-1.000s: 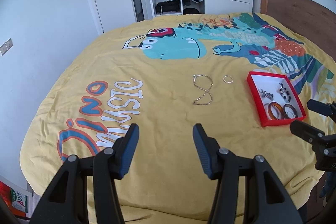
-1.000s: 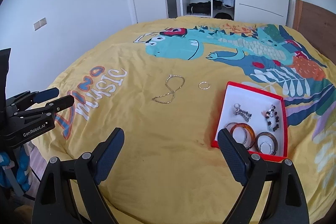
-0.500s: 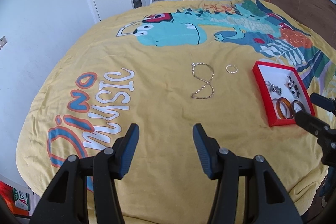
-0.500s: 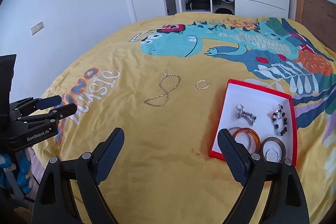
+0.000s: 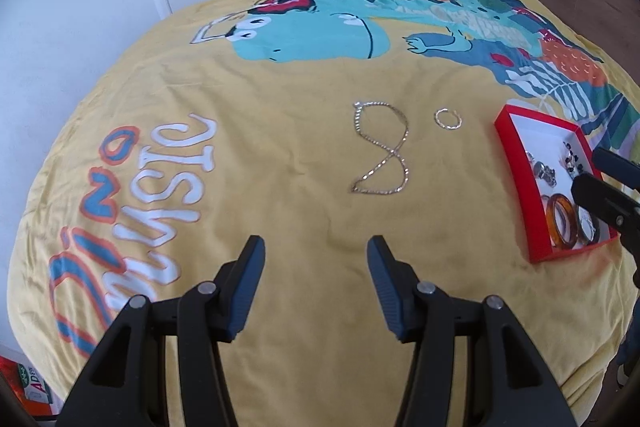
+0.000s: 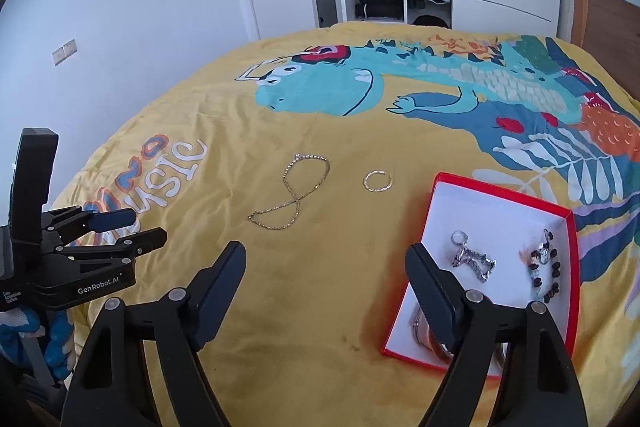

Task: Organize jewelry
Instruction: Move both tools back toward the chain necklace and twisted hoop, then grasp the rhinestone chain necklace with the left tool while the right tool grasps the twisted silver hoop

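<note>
the gold chain [image 5: 381, 149] and small ring [image 5: 448, 118] lie on the bed left of the red box [image 6: 436, 187]. both grippers' jaws are spread and empty, the right gripper [image 6: 326, 269] having just narrowed. pinch the chain, probably at its crossing, and lift slowly.

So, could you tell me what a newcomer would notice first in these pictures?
Probably the yellow bedspread with its big teal dinosaur at the far end. Then the gold chain and small ring lying mid-bed, with the red box of jewelry to their right.
</note>
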`<act>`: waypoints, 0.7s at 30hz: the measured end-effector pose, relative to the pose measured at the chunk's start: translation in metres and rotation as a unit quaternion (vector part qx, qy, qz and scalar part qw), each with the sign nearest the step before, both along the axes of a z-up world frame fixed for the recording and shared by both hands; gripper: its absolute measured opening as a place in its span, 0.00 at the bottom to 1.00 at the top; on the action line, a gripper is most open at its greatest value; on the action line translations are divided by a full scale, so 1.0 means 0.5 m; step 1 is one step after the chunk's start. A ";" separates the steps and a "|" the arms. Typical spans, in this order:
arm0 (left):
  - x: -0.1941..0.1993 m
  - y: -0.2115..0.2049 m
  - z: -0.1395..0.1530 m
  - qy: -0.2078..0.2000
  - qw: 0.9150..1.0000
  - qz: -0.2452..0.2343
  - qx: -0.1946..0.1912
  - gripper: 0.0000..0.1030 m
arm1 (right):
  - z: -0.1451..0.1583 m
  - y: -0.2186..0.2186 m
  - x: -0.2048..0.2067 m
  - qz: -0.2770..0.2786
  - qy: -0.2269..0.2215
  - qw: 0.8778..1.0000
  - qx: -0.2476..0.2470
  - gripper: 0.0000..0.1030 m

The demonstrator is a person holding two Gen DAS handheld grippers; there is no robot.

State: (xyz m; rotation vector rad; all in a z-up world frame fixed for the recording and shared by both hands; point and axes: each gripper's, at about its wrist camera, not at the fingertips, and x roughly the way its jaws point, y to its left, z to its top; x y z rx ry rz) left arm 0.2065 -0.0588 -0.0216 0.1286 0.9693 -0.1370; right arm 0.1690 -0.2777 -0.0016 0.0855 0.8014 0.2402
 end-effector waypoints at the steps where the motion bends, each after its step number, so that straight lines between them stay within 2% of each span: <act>1: 0.013 -0.007 -0.006 0.002 1.000 -0.004 -0.003 0.50 | -0.002 -0.002 0.013 0.000 0.000 1.000 -0.001 0.76; 10: 0.127 -0.083 -0.058 0.019 0.999 -0.036 -0.033 0.50 | -0.039 -0.030 0.131 -0.004 0.010 1.000 0.001 0.73; 17: 0.192 -0.127 -0.103 0.039 0.997 -0.051 -0.049 0.50 | -0.093 -0.046 0.242 -0.014 0.055 0.998 0.014 0.63; 21: 0.217 -0.143 -0.128 0.049 0.996 -0.053 -0.055 0.50 | -0.121 -0.039 0.295 0.002 0.085 0.996 0.009 0.61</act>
